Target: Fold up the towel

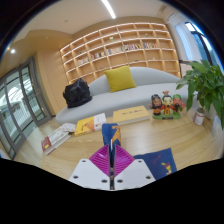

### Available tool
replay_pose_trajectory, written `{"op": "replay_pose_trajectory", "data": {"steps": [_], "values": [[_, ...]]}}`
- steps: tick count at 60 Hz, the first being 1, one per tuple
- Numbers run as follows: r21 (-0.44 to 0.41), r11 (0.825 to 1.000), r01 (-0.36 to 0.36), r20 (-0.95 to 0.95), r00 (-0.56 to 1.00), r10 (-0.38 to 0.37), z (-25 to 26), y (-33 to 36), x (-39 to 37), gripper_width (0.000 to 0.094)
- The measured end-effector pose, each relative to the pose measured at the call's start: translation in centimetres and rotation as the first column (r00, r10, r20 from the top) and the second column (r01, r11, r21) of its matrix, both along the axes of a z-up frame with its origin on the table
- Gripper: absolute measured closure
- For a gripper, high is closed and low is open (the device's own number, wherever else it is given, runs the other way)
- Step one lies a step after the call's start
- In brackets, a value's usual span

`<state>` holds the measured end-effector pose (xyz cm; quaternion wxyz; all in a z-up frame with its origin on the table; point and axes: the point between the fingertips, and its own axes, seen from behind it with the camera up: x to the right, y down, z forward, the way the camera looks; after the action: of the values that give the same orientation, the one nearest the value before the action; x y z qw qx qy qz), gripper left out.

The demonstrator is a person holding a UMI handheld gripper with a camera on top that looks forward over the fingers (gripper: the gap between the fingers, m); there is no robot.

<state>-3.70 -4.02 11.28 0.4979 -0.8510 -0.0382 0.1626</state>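
Observation:
My gripper (pixel 112 150) is raised and looks out over a living room. Its two magenta pads (pixel 100 160) meet at the middle. A thin fold of a blue towel with a yellow edge (pixel 112 134) sticks up from between the fingertips, pinched by them. More blue cloth (pixel 162 162) shows just right of the fingers, low down; I cannot tell whether it joins the pinched part. The rest of the towel is hidden under the gripper.
A wooden surface (pixel 150 135) lies beyond the fingers, with books (pixel 88 125), a yellow book (pixel 130 114) and toys (pixel 166 102). Behind are a grey sofa (pixel 145 85) with a yellow cushion (pixel 120 78) and black bag (pixel 77 93), a plant (pixel 205 85) and bookshelves (pixel 120 45).

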Motion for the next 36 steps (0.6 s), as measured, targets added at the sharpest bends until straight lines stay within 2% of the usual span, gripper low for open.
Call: {"op": "replay_pose_trajectory", "data": {"steps": [3, 5, 6, 7, 10, 13, 15, 20, 36], "values": [[-0.026, 0.999, 0.038, 0.020, 0.999, -0.037, -1.6, 0.4, 3.0, 0.0878], [-0.035, 0.997, 0.064, 0.039, 0.997, -0.062, -3.0, 0.7, 5.4, 0.0813], [-0.040, 0.996, 0.076, 0.050, 0.996, -0.074, -3.4, 0.7, 6.5, 0.0750], [-0.049, 0.995, 0.089, 0.068, 0.994, -0.086, -3.9, 0.7, 7.6, 0.0660], [-0.064, 0.990, 0.129, 0.120, 0.985, -0.121, -5.1, 0.6, 10.9, 0.0254], [-0.051, 0.982, 0.180, 0.159, 0.973, -0.170, -5.2, 0.8, 14.1, 0.0068], [-0.035, 0.979, 0.200, 0.174, 0.966, -0.191, -5.0, 0.1, 15.6, 0.0092], [-0.008, 0.972, 0.233, 0.199, 0.953, -0.227, -3.7, -0.6, 18.3, 0.0086], [0.024, 0.982, 0.186, 0.246, 0.951, -0.186, 0.9, -8.4, 19.3, 0.0091]]}}
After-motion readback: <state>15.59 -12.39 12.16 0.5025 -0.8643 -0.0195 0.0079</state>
